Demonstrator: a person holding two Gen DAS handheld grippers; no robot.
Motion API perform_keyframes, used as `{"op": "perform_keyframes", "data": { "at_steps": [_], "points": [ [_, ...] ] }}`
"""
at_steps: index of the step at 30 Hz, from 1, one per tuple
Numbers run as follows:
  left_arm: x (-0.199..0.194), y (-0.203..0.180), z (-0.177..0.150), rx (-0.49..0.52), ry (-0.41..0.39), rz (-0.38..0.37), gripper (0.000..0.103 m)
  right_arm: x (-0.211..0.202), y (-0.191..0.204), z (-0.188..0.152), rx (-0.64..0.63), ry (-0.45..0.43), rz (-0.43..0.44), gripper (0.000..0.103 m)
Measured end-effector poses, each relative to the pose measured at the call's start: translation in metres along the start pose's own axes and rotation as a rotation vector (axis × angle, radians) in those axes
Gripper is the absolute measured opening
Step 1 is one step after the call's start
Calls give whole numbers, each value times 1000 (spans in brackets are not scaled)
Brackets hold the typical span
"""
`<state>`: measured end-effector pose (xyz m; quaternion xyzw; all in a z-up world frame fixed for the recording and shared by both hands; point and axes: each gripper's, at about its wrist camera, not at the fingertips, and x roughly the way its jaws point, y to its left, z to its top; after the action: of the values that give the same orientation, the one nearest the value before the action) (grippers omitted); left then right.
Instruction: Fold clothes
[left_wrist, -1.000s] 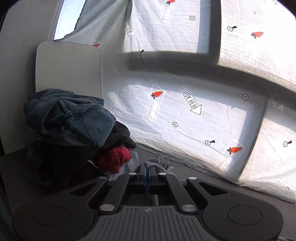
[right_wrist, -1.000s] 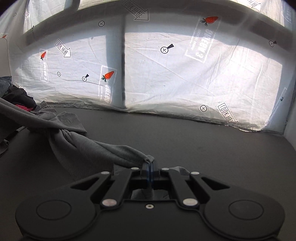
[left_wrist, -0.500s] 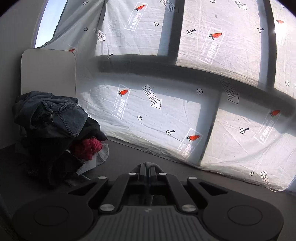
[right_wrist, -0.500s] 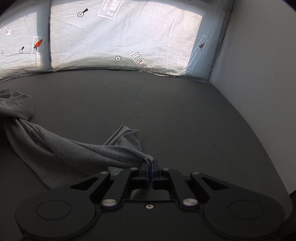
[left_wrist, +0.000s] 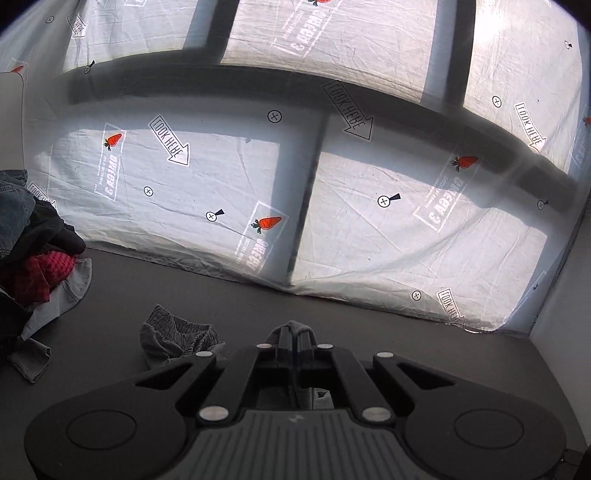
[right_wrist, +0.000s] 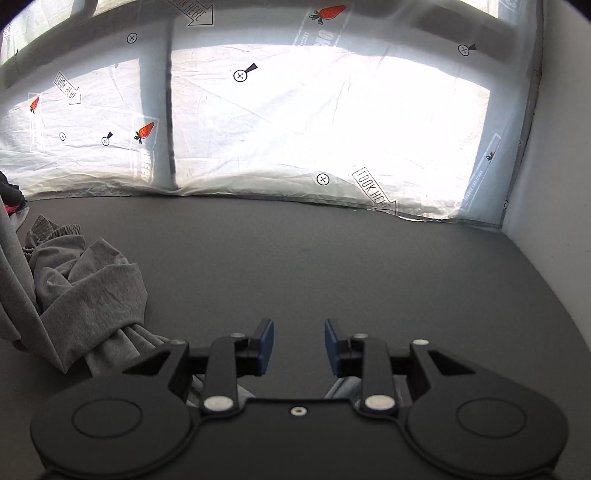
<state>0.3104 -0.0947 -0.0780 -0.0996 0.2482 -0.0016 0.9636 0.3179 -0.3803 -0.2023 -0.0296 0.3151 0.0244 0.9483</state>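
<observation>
Right wrist view first: my right gripper (right_wrist: 299, 345) has its jaws parted, and they have just been opening; nothing sits between the blue pads (right_wrist: 266, 345), only bare dark table (right_wrist: 332, 266). The grey garment (right_wrist: 88, 295), a soft heathered jersey knit, lies bunched to the left of that gripper, touching the table. Its long axis runs from a ribbed, gathered end at the far left toward the near edge, where folds pass under the gripper body. One strip of it rises steeply along the left border of the picture.

From the left wrist view, my left gripper (left_wrist: 294, 334) is clenched on a fold of the same grey garment (left_wrist: 177, 334); a small peak of cloth pokes out around the fingertips. The crumpled ribbed part lies just left of it on the table (left_wrist: 406, 343).

At the far left sits a heap of clothes (left_wrist: 29, 236): blue denim on top, black cloth beneath, something red and knitted, pale grey fabric at the bottom.

Behind the table hangs a creased white sheet (left_wrist: 369, 236), backlit, printed with orange carrots, small crosshair marks and arrows that read "LOOK HERE". Other lettering on it appears mirrored and I cannot read it surely.
</observation>
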Motion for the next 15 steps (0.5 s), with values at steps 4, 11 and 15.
{"op": "perform_keyframes", "data": {
  "at_steps": [4, 11, 15],
  "points": [
    [46, 2, 6, -47, 61, -44, 2, 37, 28, 21, -37, 18, 79, 32],
    [123, 9, 5, -10, 222, -28, 9, 83, 61, 45, -52, 103, 219, 36],
    [140, 24, -6, -20, 269, 19, 34, 98, 80, 45, -79, 159, 305, 36]
  ]
}}
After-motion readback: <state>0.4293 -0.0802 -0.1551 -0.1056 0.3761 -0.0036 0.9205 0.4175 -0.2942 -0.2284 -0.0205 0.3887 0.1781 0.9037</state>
